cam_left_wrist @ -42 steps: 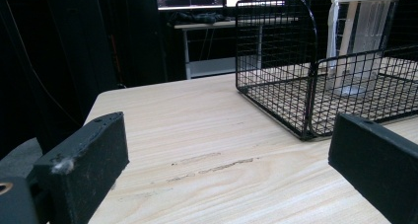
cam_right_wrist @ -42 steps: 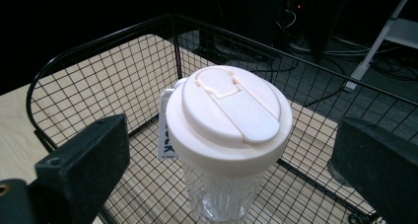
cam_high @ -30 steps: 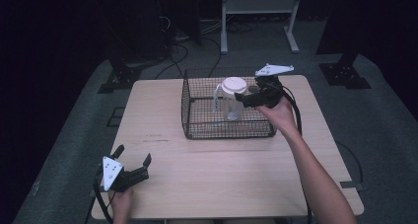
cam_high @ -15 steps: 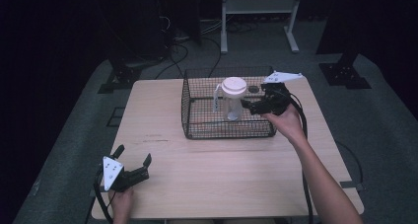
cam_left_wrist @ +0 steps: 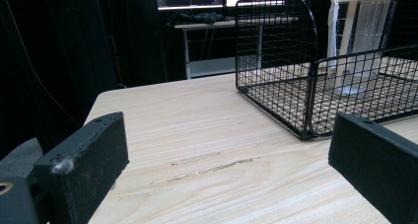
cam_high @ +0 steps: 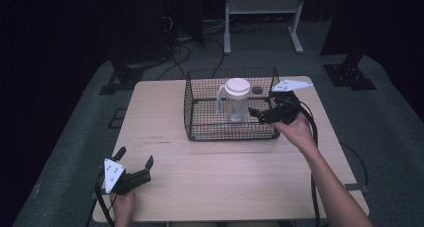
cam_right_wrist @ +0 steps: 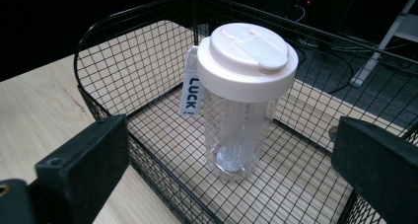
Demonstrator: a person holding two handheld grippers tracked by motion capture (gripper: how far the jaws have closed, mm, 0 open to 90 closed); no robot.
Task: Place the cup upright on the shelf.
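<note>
**Right gripper spread wide above the basket wall, clear bottle standing free inside**

The right gripper [cam_high: 261, 115] hangs over the right-hand wall of the black wire basket [cam_high: 200, 132], its jaws pointing in toward the middle. In the right gripper view the two black jaws stand far apart at the lower corners of the frame, and nothing lies between them or touches them. The gap between them frames the clear plastic bottle [cam_right_wrist: 244, 110], which stands upright on the basket floor under a broad white lid [cam_right_wrist: 248, 58]. A white strap printed with the letters "LUCK" [cam_right_wrist: 192, 88] hangs down one side of the bottle just under the lid. The bottle sits apart from the jaws, with bare mesh floor all around its base.

In the high view the bottle [cam_high: 236, 101] stands near the middle of the basket, and the basket rests on the far half of the pale wooden table [cam_high: 240, 177]. The person's right hand [cam_high: 298, 132] grips the tool just outside the basket's right wall.

The left gripper [cam_high: 135, 164] lies low at the table's near left corner, well apart from the basket. Its jaws are also spread wide and empty, with only bare wood between them in the left gripper view.
</note>
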